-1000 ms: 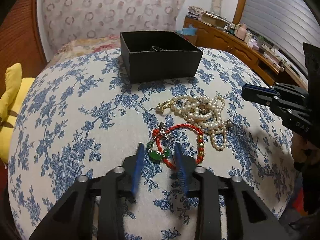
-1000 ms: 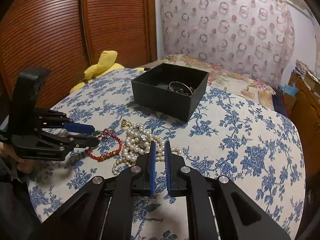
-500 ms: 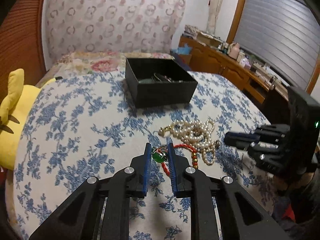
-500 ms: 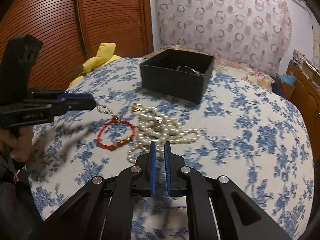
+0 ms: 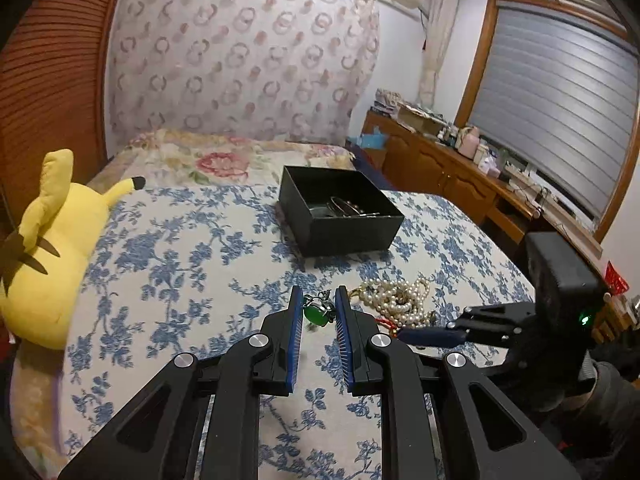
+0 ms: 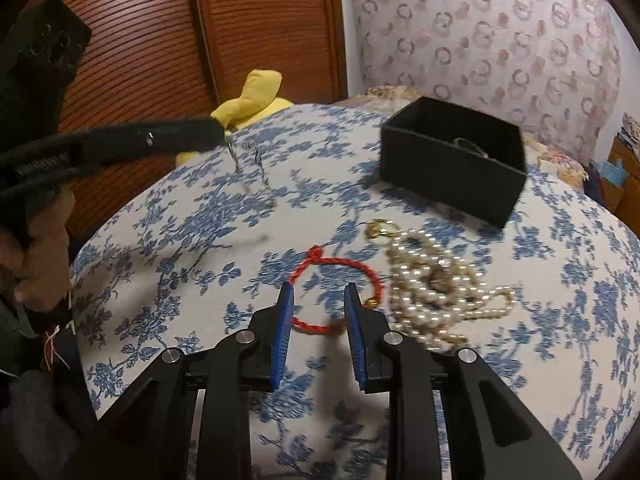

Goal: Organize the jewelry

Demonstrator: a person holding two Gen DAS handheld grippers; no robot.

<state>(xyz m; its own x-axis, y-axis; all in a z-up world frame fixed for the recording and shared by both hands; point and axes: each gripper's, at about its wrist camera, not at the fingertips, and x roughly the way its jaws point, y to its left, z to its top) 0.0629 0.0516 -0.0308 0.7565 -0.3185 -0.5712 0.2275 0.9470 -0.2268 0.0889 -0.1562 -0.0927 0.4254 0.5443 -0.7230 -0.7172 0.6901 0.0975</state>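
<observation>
Above the floral bedspread (image 5: pixel 192 264), left gripper (image 5: pixel 319 312) is pinching the green pendant (image 5: pixel 316 314), chain dangling; right gripper (image 6: pixel 319 300), jaws apart, is straddling the red bracelet (image 6: pixel 336 264). Carrying high should be clearing the black box (image 5: pixel 340 216) rim.

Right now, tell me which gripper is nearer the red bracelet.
Right. The right gripper hovers open directly over the red bracelet; the left gripper is lifted off to the side, holding the green pendant.

The yellow plush toy (image 5: pixel 48 256) is cut off by the left edge. Contents of the black box (image 6: pixel 452 160) are blurred and mostly hidden behind its near wall.
</observation>
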